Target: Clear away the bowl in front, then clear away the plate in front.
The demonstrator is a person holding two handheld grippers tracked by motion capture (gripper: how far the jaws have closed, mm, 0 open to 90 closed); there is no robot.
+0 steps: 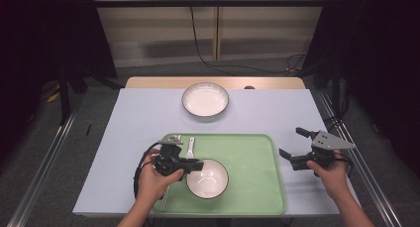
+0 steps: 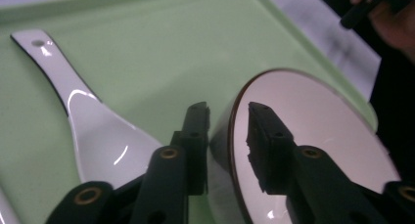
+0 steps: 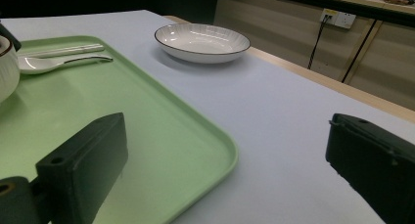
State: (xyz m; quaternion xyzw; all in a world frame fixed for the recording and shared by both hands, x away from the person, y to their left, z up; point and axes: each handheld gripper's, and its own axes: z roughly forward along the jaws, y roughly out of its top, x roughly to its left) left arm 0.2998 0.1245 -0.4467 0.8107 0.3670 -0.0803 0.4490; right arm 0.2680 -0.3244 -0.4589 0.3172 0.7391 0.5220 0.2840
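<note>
Glazed, breakable, slippery bowl (image 2: 313,136) on the green tray (image 1: 257,162), best pinched at its thin rim, left gripper (image 2: 227,131) straddling that rim narrowly without pressing, right gripper (image 1: 297,147) wide open, empty.

The white bowl (image 1: 207,178) with a thin dark rim sat upright on the near part of the green tray (image 1: 252,157), left of its middle. A white ceramic spoon (image 2: 93,121) lay just left of it.
</note>
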